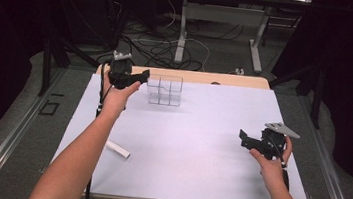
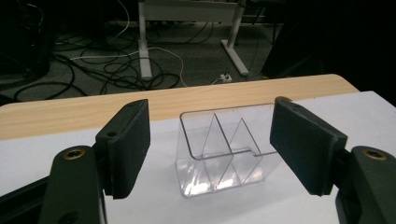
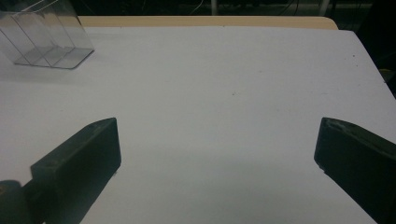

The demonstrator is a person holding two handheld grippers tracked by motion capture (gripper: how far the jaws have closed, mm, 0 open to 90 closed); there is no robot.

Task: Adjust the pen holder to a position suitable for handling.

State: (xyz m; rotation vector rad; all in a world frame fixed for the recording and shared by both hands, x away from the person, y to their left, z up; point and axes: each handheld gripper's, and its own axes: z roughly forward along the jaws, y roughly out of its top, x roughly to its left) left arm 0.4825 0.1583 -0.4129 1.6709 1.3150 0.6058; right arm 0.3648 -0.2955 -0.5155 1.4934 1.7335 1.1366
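A clear plastic holder (image 1: 164, 90) with inner dividers stands on the white table top (image 1: 194, 147) near its far edge. My left gripper (image 1: 139, 76) hovers just left of the holder and points at it. In the left gripper view the jaws of my left gripper (image 2: 210, 112) stand apart and the holder (image 2: 224, 149) shows in the gap between them, farther off and untouched. My right gripper (image 1: 244, 137) hangs over the right side of the table. Its jaws (image 3: 218, 128) are wide apart over bare white surface, and the holder (image 3: 44, 35) shows far off at the upper left.
A small white bar (image 1: 117, 149) lies on the table beside the left forearm. A wooden strip (image 1: 237, 80) runs along the table's far edge. Beyond it are tangled floor cables (image 1: 160, 50) and white desk legs (image 1: 182, 34). Dark frame posts stand at both sides.
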